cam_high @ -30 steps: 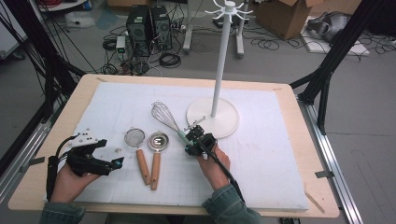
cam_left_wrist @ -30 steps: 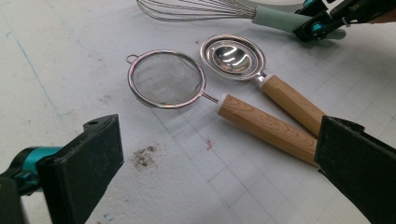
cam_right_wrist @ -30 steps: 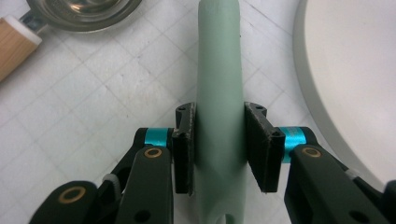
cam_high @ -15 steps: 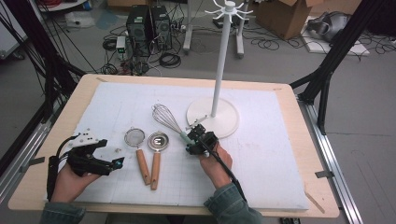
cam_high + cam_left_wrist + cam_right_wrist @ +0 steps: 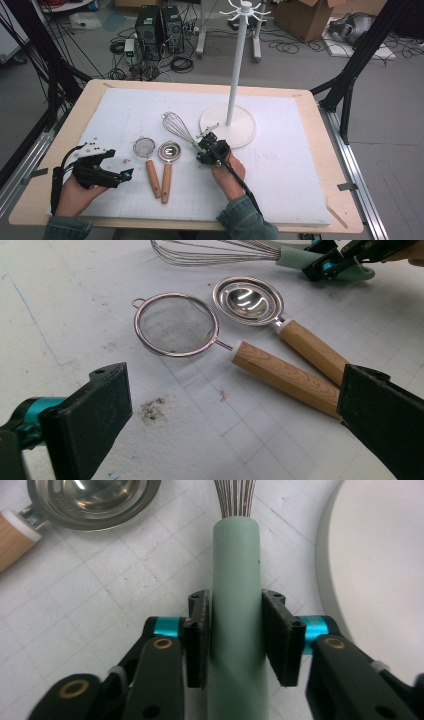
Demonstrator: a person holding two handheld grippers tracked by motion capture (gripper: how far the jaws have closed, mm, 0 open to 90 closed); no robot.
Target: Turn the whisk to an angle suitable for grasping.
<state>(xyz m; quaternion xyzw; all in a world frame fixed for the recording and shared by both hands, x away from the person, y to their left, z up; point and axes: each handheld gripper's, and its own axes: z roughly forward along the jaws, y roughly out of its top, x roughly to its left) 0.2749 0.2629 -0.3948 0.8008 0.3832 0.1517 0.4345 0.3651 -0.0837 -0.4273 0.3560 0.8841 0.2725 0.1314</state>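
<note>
High view: right gripper at frame centre, jaws around pale green handle of wire whisk, which lies on white foam mat beside round base of white hook stand. Left gripper at lower left, jaws spread, holding nothing.

Left gripper view: wide-open jaws frame mesh strainer with wooden handle and steel ladle with wooden handle.

Right gripper view: pads press whisk handle, having just been closing on it.
</note>
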